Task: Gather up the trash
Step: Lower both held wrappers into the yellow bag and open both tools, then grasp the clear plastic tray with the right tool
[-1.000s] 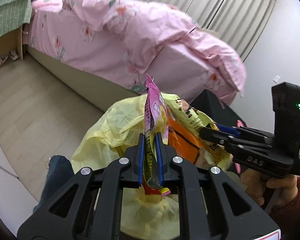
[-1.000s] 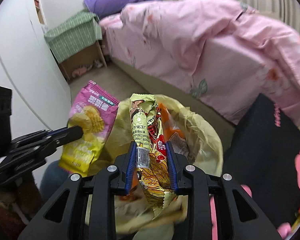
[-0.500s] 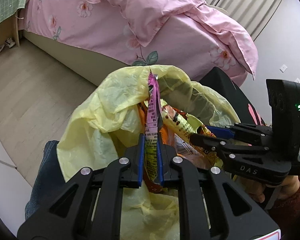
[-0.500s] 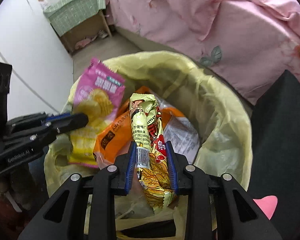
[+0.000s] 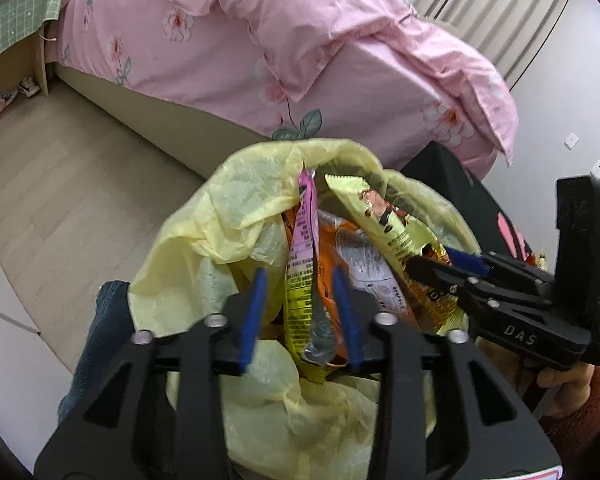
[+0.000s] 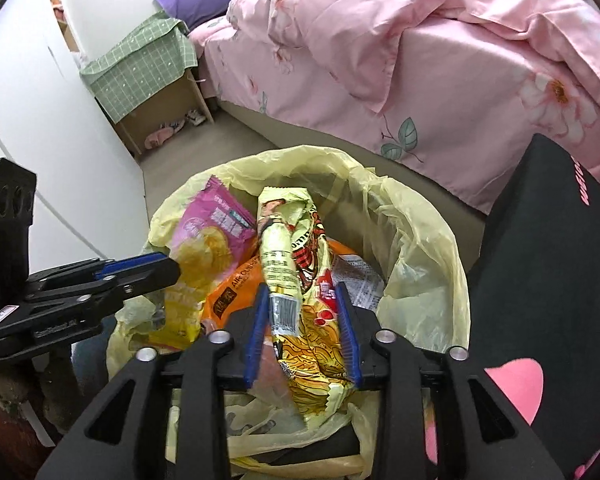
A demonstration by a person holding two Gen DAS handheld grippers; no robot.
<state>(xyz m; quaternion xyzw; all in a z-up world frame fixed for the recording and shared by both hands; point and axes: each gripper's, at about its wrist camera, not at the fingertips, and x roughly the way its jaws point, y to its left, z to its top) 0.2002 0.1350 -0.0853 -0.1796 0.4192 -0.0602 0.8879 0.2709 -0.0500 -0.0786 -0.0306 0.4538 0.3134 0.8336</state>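
A bin lined with a yellow bag point(image 5: 236, 216) point(image 6: 424, 248) stands below both grippers. My left gripper point(image 5: 300, 280) is open over the bag's mouth, and the pink snack wrapper point(image 5: 304, 248) point(image 6: 216, 224) stands loose between its blue pads. My right gripper point(image 6: 302, 296) is open too, with the yellow noodle wrapper point(image 6: 288, 256) point(image 5: 376, 220) loose between its fingers, over the bag. An orange wrapper point(image 6: 236, 284) and a white one lie inside the bag.
A bed with a pink floral quilt point(image 5: 300, 40) point(image 6: 420, 40) stands behind the bin. A black cloth with pink shapes point(image 6: 548, 280) is at the right. A wooden nightstand under a green cloth point(image 6: 148, 68) stands at the far left. The floor is pale wood point(image 5: 60, 184).
Both grippers have lowered toward the yellow bag and their jaws have opened. The pink wrapper and the yellow noodle wrapper are released and sit loose between the pads.
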